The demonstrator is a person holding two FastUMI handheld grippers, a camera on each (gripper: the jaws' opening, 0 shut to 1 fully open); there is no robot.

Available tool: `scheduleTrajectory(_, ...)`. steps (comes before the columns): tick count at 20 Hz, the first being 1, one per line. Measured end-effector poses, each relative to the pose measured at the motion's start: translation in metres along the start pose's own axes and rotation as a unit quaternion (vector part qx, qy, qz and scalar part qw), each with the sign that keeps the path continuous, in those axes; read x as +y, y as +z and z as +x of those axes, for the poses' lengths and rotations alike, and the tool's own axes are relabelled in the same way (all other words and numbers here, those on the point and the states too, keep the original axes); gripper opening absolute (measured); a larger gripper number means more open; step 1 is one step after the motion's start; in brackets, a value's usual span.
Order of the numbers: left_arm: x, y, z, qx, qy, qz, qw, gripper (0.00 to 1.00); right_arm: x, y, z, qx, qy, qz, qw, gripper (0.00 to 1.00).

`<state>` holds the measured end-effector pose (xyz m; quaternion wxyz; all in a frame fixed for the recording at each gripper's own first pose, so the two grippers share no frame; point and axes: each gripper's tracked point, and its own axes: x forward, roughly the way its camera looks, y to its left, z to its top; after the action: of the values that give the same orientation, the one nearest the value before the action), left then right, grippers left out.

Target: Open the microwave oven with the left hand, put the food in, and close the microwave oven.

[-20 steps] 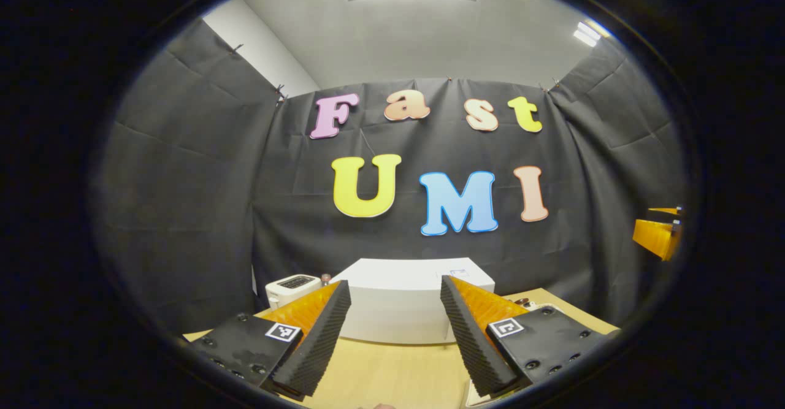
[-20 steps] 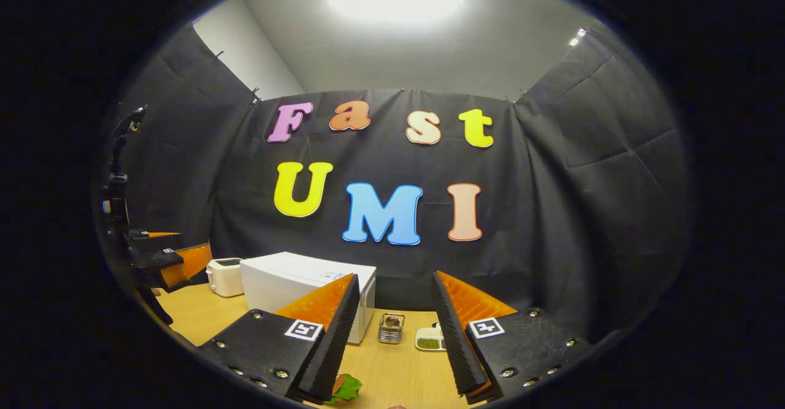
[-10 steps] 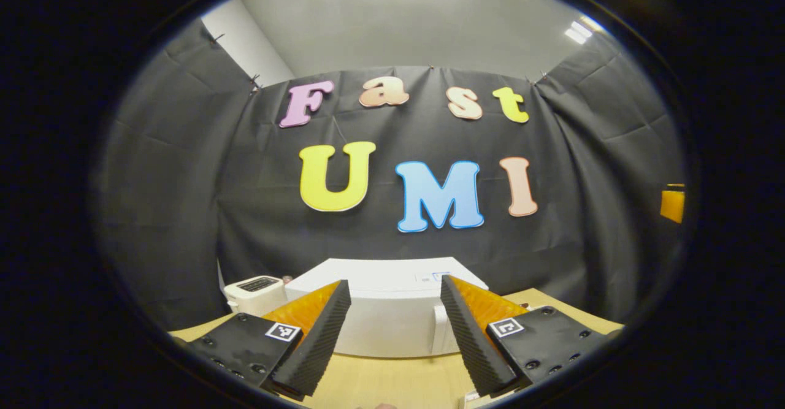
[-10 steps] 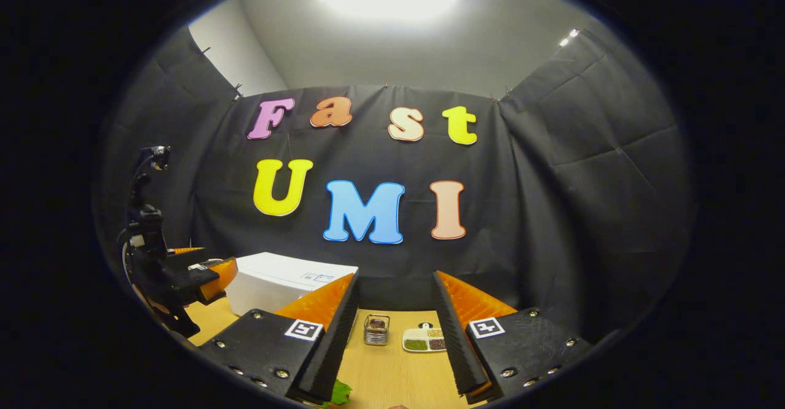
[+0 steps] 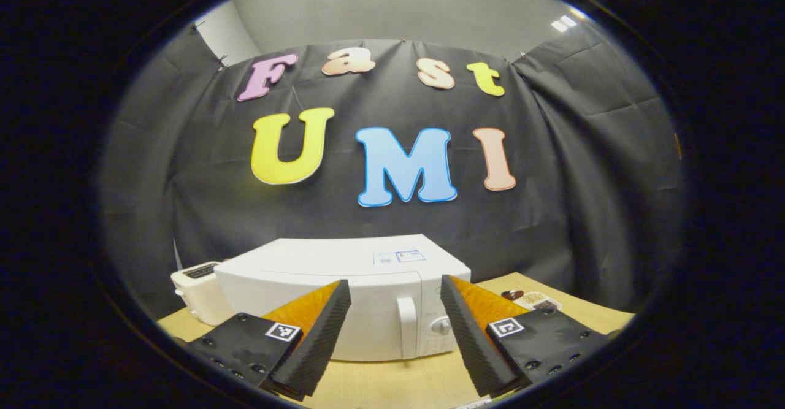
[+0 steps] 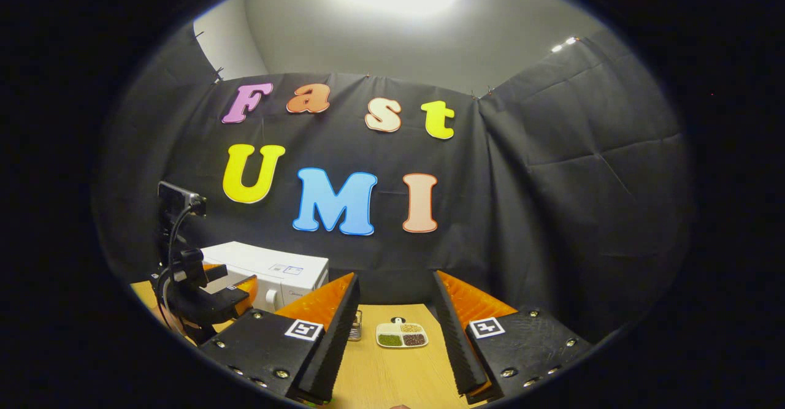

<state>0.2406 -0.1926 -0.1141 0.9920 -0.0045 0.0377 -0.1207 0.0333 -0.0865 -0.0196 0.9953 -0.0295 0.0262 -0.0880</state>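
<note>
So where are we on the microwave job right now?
Nothing is finished: the microwave door is shut, its handle untouched. In hand: the left gripper is open, lined up in front of the handle but short of it. The right gripper is open and empty over the table. Left: open the door, load the food, close it.

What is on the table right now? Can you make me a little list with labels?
microwave: white, door shut, handle facing the left gripper
toaster: white, beside the microwave
left gripper: open, empty, pointed at the microwave, not touching it
right gripper: open, empty, over the table
dish: small, split into sections with bits of food
step now: door not yet opened
</note>
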Motion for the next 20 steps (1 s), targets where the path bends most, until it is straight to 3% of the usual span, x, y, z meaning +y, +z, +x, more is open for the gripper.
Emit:
scheduleTrajectory(6, -0.010, -0.067, 0.045, 0.063, 0.000, -0.001, 0.998, 0.98, -0.022, -0.008, -0.006, 0.022, -0.047, -0.012, 0.999, 0.72)
scheduleTrajectory(10, -0.014, -0.108, 0.065, 0.106, -0.005, 0.004, 0.994, 0.93, -0.031, -0.016, -0.012, 0.039, -0.067, -0.015, 0.997, 0.72)
scheduleTrajectory(13, -0.016, -0.132, 0.072, 0.134, -0.004, 0.001, 0.991, 0.75, -0.032, -0.018, -0.016, 0.043, -0.073, -0.016, 0.996, 0.72)
scheduleTrajectory(14, -0.016, -0.134, 0.073, 0.138, -0.002, 0.002, 0.990, 0.65, -0.033, -0.020, -0.017, 0.045, -0.075, -0.020, 0.996, 0.72)
scheduleTrajectory(17, -0.018, -0.130, 0.076, 0.129, 0.000, 0.012, 0.992, 0.53, -0.034, -0.020, -0.022, 0.049, -0.075, -0.023, 0.996, 0.72)
scheduleTrajectory(19, -0.020, -0.131, 0.080, 0.131, 0.000, 0.022, 0.991, 0.36, -0.037, -0.022, -0.025, 0.051, -0.074, -0.024, 0.996, 0.72)
scheduleTrajectory(20, -0.020, -0.130, 0.080, 0.133, 0.000, 0.026, 0.991, 0.34, -0.038, -0.022, -0.026, 0.050, -0.074, -0.024, 0.996, 0.72)
